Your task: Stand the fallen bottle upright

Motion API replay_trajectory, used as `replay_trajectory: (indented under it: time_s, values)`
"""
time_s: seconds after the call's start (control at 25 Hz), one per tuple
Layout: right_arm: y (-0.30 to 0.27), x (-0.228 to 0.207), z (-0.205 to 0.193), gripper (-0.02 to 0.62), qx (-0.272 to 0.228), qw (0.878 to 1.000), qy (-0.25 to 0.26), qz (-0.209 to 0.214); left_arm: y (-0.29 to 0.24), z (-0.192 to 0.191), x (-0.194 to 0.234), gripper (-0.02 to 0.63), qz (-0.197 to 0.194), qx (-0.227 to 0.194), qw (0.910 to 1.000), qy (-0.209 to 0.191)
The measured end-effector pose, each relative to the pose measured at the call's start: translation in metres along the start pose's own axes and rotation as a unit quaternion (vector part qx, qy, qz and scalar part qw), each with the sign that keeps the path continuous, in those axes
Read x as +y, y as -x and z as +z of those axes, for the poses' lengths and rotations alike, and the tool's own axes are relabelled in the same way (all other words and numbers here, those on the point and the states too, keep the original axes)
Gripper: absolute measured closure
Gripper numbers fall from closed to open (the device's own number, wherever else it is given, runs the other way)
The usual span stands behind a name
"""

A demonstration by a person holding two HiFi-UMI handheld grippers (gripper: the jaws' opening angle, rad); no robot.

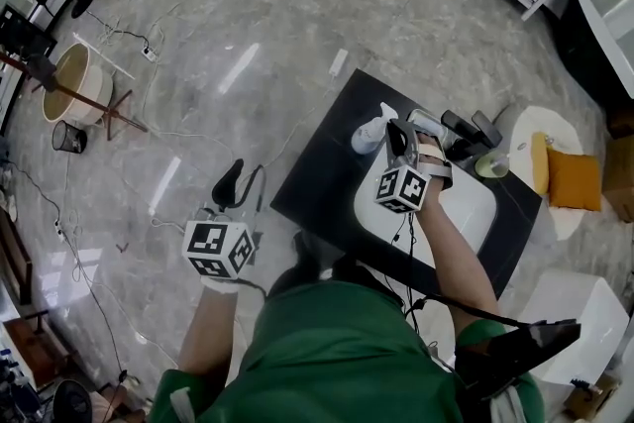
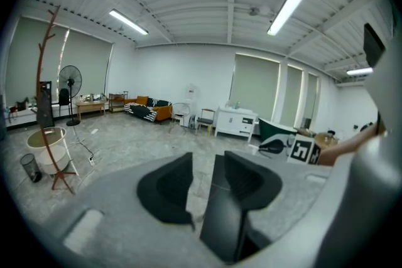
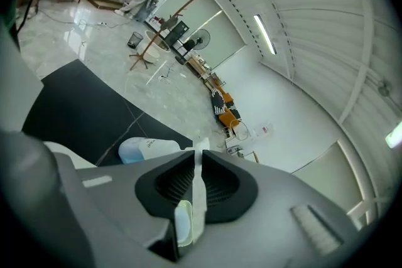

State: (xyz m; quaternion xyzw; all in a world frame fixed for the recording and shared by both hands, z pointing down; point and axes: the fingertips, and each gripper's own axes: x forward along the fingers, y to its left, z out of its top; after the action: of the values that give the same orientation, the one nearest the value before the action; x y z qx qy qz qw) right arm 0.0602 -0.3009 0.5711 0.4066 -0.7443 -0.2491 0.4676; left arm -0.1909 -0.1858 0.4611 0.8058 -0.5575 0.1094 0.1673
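Right gripper (image 1: pixel 398 138) is clamped on the top end of the bottle (image 1: pixel 367 134), which lies just ahead-left of its jaws on the black table (image 1: pixel 315 175); we judge a slow pivot about the base best, table edge close beyond, open room above; left gripper (image 2: pixel 204 188) narrowly parted, empty.

No text, brand or number can be read anywhere in these views. Bottle (image 3: pixel 147 149): one short line of dark print on its white side, too small to make out. Left marker cube (image 1: pixel 218 250) and right marker cube (image 1: pixel 403 188): black-and-white square code patterns on their faces, without letters or digits, the right one also showing in the left gripper view (image 2: pixel 302 150); wall notice (image 3: pixel 267 130): a small pale card on the far white wall, its marks too small to read.
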Motion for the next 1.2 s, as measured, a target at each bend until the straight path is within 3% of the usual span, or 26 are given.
replay_trajectory:
  time_s: [0.24,0.6,0.84,0.92,1.04,1.2]
  values:
    - [0.018,0.019,0.023,0.555,-0.025,0.998,0.057,-0.003,0.006,0.007,0.001,0.449,-0.007,-0.011,0.9998,0.013]
    - [0.034,0.034,0.039,0.546,-0.048,0.998,0.040,0.017,0.010,0.014,-0.008,0.449,-0.023,-0.021,0.9995,0.009]
    - [0.043,0.040,0.041,0.545,-0.061,0.997,-0.003,0.043,0.010,0.012,-0.011,0.449,-0.030,-0.021,0.9993,0.012]
    - [0.049,0.037,0.043,0.545,-0.070,0.996,-0.031,0.050,0.009,0.013,-0.012,0.449,-0.033,-0.022,0.9992,0.010]
    - [0.060,0.025,0.045,0.545,-0.088,0.988,-0.113,0.054,0.008,0.015,-0.017,0.449,-0.037,-0.024,0.9990,0.008]
    - [0.073,-0.007,0.045,0.545,-0.106,0.959,-0.257,0.049,0.004,0.022,-0.021,0.449,-0.043,-0.031,0.9986,0.002]
